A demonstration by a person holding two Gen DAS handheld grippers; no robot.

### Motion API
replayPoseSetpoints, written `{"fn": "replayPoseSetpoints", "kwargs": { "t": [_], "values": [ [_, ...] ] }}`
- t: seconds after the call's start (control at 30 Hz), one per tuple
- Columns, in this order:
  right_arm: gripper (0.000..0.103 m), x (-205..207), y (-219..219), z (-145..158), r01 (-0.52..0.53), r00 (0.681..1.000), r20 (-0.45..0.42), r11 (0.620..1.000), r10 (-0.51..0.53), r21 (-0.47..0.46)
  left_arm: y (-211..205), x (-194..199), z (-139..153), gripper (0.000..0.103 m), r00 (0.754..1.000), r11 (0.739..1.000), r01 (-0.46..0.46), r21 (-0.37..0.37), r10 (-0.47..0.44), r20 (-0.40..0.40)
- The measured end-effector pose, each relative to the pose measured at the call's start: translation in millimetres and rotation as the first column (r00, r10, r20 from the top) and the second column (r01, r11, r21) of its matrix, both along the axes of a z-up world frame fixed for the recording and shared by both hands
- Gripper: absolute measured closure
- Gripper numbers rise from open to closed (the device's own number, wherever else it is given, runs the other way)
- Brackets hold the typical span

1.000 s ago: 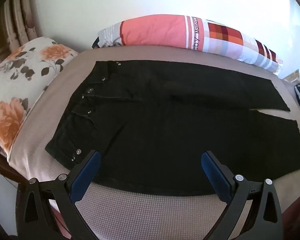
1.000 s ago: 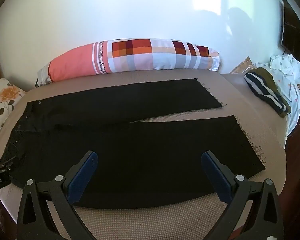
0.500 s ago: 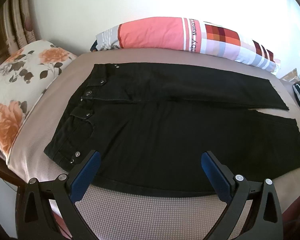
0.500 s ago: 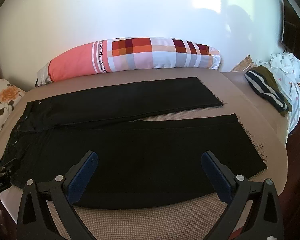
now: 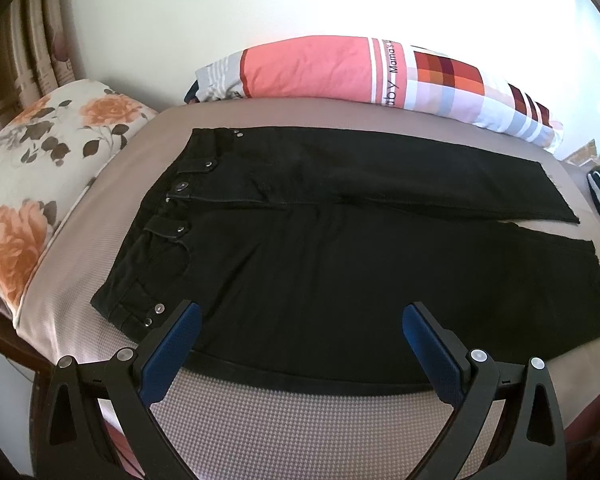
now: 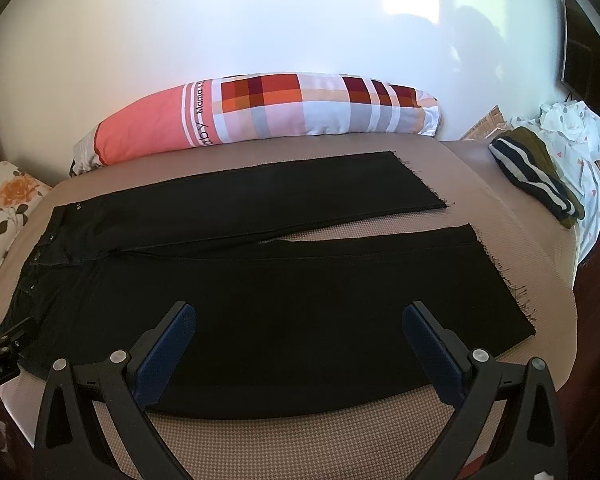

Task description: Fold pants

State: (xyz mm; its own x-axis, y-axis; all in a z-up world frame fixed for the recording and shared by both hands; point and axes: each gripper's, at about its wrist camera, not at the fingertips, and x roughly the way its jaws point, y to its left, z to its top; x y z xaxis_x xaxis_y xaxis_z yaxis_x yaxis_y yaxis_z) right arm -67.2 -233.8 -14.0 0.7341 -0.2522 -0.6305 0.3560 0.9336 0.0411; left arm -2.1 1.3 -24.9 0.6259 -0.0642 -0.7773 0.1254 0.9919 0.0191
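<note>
Since a second ago our views have crept slightly nearer; nothing on the bed has shifted. Black denim pants, flat, unfolded, lie on our tan waffle-weave bed, waistband left, frayed hems right. Left claw and right claw: both spread, empty, above the near leg. Beyond: long pink-and-plaid bolster; floral pillow at left.
</note>
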Motion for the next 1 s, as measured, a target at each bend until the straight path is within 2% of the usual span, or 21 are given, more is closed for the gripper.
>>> {"fn": "replayPoseSetpoints", "kwargs": {
  "t": [1.0],
  "values": [
    [0.000,-2.6,-4.4,-1.4,0.001,1.000,0.002,1.000,-0.001,0.010,5.1,0.4,-3.4,0.003,1.000,1.000,-0.010,0.003,0.010,0.003]
  ]
}}
